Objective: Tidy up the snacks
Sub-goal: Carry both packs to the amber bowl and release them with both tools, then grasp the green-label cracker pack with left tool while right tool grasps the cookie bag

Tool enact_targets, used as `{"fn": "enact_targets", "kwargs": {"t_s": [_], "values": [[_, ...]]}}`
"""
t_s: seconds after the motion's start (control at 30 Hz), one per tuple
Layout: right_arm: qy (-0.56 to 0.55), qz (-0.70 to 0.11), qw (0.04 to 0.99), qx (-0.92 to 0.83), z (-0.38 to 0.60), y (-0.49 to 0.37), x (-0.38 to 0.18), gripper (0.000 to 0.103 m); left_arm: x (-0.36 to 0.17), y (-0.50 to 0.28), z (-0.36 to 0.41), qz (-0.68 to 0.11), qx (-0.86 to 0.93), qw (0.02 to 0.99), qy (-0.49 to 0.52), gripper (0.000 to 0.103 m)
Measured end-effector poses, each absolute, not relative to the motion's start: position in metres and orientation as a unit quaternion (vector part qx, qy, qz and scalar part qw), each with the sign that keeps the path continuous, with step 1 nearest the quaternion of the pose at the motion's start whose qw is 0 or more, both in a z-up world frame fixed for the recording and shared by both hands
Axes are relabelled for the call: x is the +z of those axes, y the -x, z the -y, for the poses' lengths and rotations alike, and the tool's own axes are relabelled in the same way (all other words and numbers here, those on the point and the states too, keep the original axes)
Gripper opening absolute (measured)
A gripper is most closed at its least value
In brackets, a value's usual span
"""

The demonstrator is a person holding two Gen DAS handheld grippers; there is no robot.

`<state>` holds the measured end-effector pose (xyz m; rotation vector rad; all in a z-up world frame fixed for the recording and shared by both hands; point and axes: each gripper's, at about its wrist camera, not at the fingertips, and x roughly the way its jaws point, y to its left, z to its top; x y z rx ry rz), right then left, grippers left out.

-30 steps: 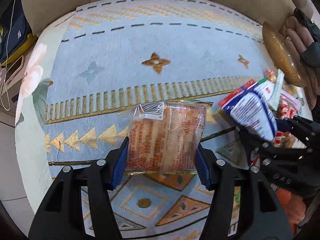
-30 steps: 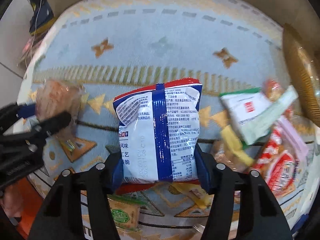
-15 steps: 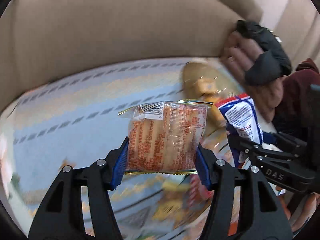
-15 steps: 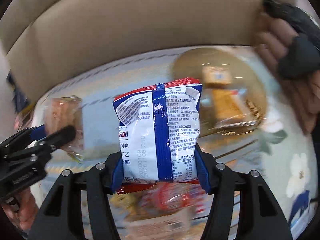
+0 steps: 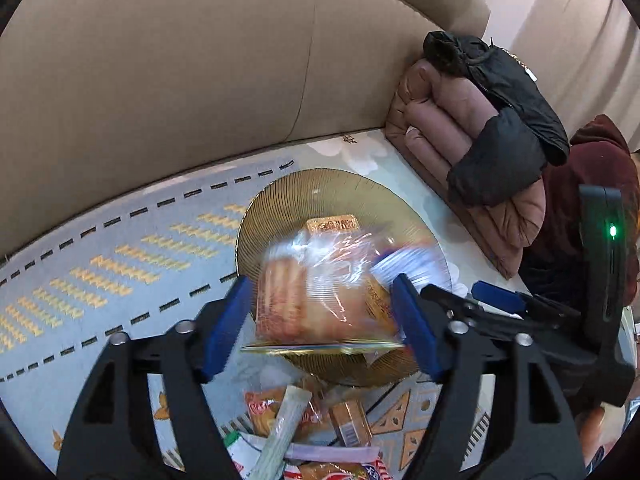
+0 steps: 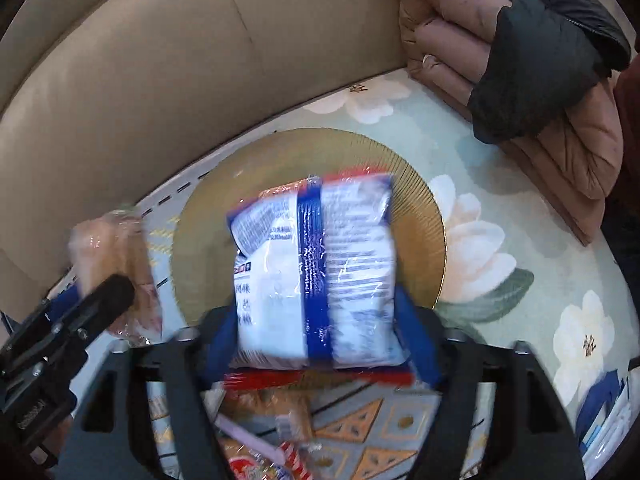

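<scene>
A ribbed golden plate (image 5: 280, 200) lies on the patterned cloth, with one orange-gold packet (image 5: 332, 224) on it. My left gripper (image 5: 320, 312) hovers over the plate's near side, its jaws opening. A clear pack of orange crackers (image 5: 304, 296) sits blurred between its blue pads, with a gap at each side. My right gripper (image 6: 320, 336) is above the same plate (image 6: 248, 168), its jaws also opening. A blue-and-white snack bag (image 6: 316, 268) is blurred and loose between its pads. The left gripper (image 6: 80, 320) and the cracker pack (image 6: 112, 248) show at the right wrist view's left edge.
A pile of loose snack packets (image 5: 304, 432) lies just below the plate. Folded brown and black jackets (image 5: 480, 140) are stacked to the right of it. A beige sofa back (image 5: 160, 80) rises behind the cloth.
Both grippers swung from above the blue patterned cloth to above the golden plate. Their jaws have widened, and both packs, held sharp before, now blur between the pads.
</scene>
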<state>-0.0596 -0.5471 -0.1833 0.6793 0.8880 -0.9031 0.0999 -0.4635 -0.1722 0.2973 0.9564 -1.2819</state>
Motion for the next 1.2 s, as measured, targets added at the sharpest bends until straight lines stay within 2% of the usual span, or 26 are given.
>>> {"fn": "enact_targets", "kwargs": {"t_s": [0.2, 0.57, 0.67, 0.9, 1.0, 1.2], "values": [[-0.319, -0.42, 0.755, -0.389, 0.527, 0.082, -0.191, 0.076, -0.171, -0.106, 0.424, -0.436, -0.562, 0.692, -0.129, 0.074], [-0.266, -0.433, 0.807, -0.3, 0.383, 0.08, -0.151, 0.076, -0.146, -0.113, 0.249, -0.445, -0.488, 0.742, -0.118, 0.075], [-0.267, -0.436, 0.81, -0.288, 0.353, 0.081, -0.15, 0.076, -0.146, -0.108, 0.207, -0.449, -0.475, 0.748, -0.115, 0.078], [-0.274, -0.471, 0.792, -0.275, 0.287, 0.081, -0.198, 0.076, -0.201, -0.088, 0.144, -0.495, -0.438, 0.738, -0.136, 0.079], [-0.247, -0.49, 0.792, -0.268, 0.259, 0.077, -0.22, 0.076, -0.233, -0.08, 0.131, -0.516, -0.418, 0.733, -0.15, 0.078], [-0.211, -0.51, 0.787, -0.277, 0.238, 0.077, -0.239, 0.076, -0.262, -0.065, 0.117, -0.536, -0.415, 0.718, -0.159, 0.079]]}}
